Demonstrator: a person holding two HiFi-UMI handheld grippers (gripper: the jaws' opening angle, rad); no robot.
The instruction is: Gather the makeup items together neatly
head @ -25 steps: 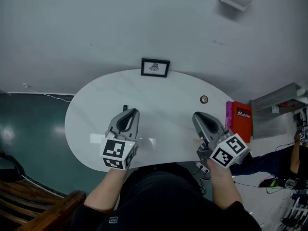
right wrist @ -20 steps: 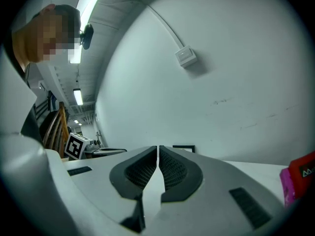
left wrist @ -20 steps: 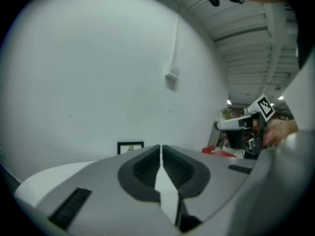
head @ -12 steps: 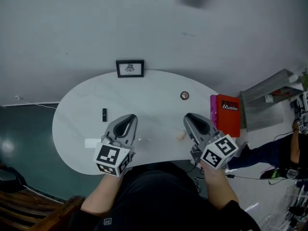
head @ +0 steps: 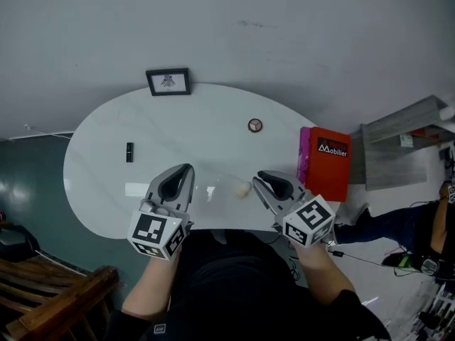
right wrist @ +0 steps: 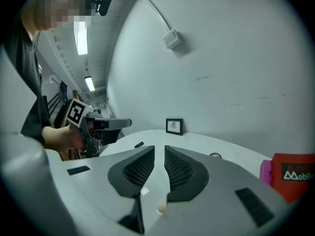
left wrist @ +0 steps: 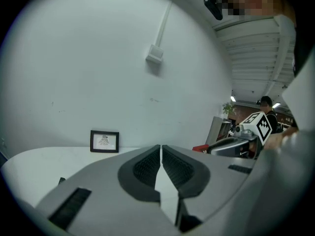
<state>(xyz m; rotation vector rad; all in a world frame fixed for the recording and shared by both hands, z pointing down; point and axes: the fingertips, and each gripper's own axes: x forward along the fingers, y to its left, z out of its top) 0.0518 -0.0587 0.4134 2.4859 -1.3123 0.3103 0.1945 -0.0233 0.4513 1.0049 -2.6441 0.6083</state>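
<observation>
My left gripper [head: 187, 169] and right gripper [head: 258, 177] are smooth grey shells with black ribbed pads [left wrist: 145, 168] lining the jaws. Each carries a white cube [head: 158, 234] printed with black square markers. I wear a black top [head: 234, 283].

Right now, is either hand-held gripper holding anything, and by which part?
Nothing is held. The left hand-held gripper and the right hand-held gripper are both shut and empty; the cream item lies free on the table.

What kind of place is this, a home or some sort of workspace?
Probably a lab or office corner staged as a room, not a home: a white table against a plain grey wall, ceiling strip lights, and loose cables on the floor.
</observation>
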